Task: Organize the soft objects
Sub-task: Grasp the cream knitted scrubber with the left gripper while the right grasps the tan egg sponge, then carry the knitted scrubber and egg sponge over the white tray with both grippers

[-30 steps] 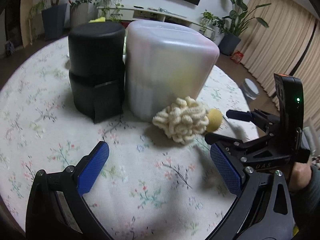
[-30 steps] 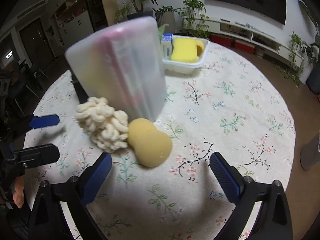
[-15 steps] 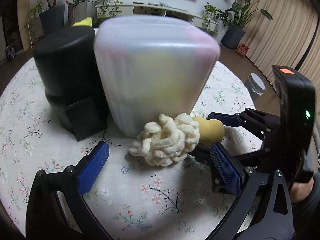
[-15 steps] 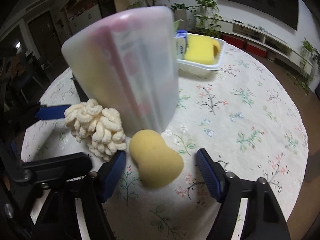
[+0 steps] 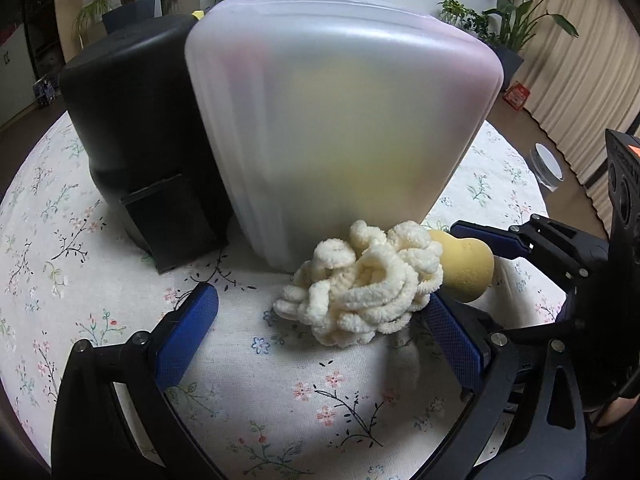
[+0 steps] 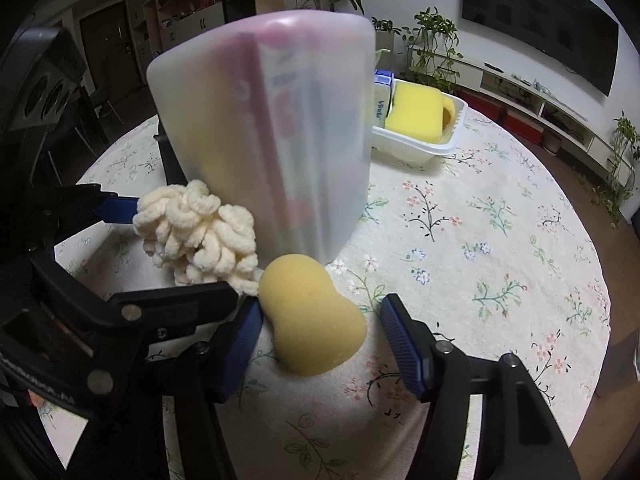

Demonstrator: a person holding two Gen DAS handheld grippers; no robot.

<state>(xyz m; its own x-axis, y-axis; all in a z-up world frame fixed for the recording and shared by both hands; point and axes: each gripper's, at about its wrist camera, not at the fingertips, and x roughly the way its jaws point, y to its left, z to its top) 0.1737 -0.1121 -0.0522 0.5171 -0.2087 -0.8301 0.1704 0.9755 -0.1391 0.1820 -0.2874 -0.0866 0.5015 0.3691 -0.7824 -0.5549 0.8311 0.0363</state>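
A blue and white carton [image 6: 382, 98], standing in a clear plastic tray [image 6: 420, 148] in the upper middle of the right wrist view, carries the word "Vinda" in blue letters running up its side. Print on packaging inside the frosted container [image 6: 280, 140] is too blurred to read.

A tall frosted container [image 6: 276, 140] blocks the far side. The worktop [image 6: 500, 240] lies open to its right, up to a white tray [image 6: 424, 148].
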